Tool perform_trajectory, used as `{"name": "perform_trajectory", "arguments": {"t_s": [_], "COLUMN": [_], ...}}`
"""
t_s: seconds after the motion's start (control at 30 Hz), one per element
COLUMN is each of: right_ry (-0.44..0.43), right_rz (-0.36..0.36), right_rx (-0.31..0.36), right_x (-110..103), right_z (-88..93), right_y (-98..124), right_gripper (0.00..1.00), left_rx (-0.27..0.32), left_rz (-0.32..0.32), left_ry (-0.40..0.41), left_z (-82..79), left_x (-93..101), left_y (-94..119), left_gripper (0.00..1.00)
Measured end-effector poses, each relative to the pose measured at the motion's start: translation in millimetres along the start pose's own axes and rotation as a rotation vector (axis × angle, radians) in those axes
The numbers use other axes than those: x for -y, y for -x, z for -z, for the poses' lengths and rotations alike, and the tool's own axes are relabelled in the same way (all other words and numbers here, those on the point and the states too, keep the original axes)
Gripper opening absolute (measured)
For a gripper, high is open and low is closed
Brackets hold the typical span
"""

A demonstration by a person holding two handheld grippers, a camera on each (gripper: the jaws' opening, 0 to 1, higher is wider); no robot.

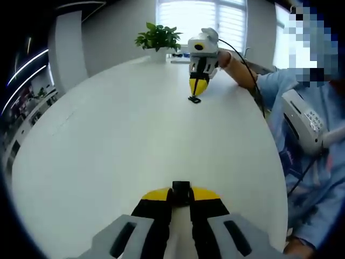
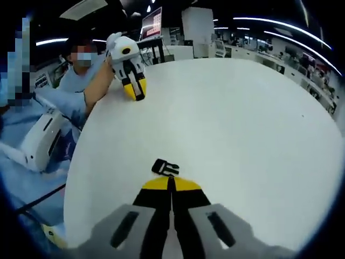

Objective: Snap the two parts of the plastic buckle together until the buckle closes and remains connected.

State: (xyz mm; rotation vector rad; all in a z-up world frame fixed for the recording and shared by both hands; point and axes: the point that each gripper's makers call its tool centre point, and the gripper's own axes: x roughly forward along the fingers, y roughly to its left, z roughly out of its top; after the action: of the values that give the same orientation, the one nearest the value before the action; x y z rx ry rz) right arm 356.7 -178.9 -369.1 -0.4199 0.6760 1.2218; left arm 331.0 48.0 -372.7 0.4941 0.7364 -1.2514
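A small black buckle part sits pinched between the yellow tips of my left gripper, just above the white table. Far across the table, my right gripper points down at the other black buckle part, which lies flat on the tabletop. In the right gripper view, that pronged part lies just beyond the tips of my right gripper, whose jaws are shut with nothing between them. The left gripper hangs tilted near the far left table edge, held by a hand.
A potted green plant stands at the table's far edge by the windows. A person in a light-blue shirt stands at the right rim of the table, with a white device and cable in front. Desks and a monitor lie beyond.
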Motion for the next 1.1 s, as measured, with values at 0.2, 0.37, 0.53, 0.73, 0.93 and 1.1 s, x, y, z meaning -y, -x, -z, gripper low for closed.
{"name": "perform_trajectory", "arguments": {"t_s": [0.2, 0.37, 0.53, 0.73, 0.93, 1.1], "right_ry": [0.026, 0.120, 0.214, 0.213, 0.087, 0.111], "right_rz": [0.007, 0.020, 0.014, 0.120, 0.060, 0.058], "right_rx": [0.020, 0.040, 0.080, 0.194, 0.141, 0.047], "right_x": [-5.1, -10.3, -19.0, -6.4, -22.2, -35.8], "right_z": [-8.5, -19.8, -33.4, -62.8, -59.6, -46.3], "right_y": [-6.5, -15.3, -23.9, -6.9, -12.5, -27.8], "right_gripper": [0.00, 0.00, 0.01, 0.01, 0.17, 0.29], "left_rx": [-0.001, -0.001, -0.003, -0.002, -0.003, -0.002], "left_rz": [-0.001, -0.002, -0.004, -0.003, -0.005, -0.004], "left_ry": [0.000, -0.002, -0.003, -0.002, -0.002, 0.000], "left_z": [-0.4, -0.6, -0.3, 0.5, 1.1, 1.5], "left_x": [-1.5, -2.4, -2.3, -2.1, -2.9, -4.0], "left_y": [1.0, 1.6, 1.6, 1.2, 1.3, 1.8], "left_gripper": [0.12, 0.12, 0.12, 0.12, 0.12, 0.12]}}
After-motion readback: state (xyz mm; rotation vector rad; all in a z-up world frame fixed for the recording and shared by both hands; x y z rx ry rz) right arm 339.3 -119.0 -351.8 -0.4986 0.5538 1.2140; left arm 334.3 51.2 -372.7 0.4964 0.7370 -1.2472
